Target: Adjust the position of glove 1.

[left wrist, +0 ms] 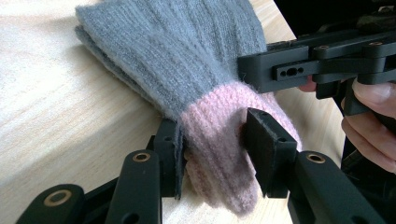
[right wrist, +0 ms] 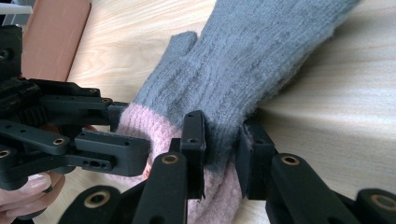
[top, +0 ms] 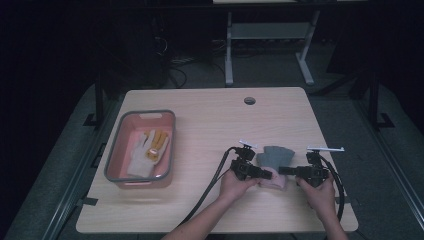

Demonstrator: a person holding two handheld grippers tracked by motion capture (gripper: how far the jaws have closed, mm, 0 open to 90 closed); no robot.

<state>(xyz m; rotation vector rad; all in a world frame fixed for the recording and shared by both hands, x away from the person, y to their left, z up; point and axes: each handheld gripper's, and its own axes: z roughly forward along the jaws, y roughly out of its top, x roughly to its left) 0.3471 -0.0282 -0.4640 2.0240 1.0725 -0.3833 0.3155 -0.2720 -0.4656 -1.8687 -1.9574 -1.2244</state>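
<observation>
I have both the left gripper and right gripper clenched on the pink cuff of the grey glove lying on the counter; soft, light knit, likely to stretch.

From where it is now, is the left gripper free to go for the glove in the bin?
Probably not yet. The left gripper is shut on the grey glove's pink cuff, as is the right gripper. The table toward the bin and its glove looks bare.
</observation>
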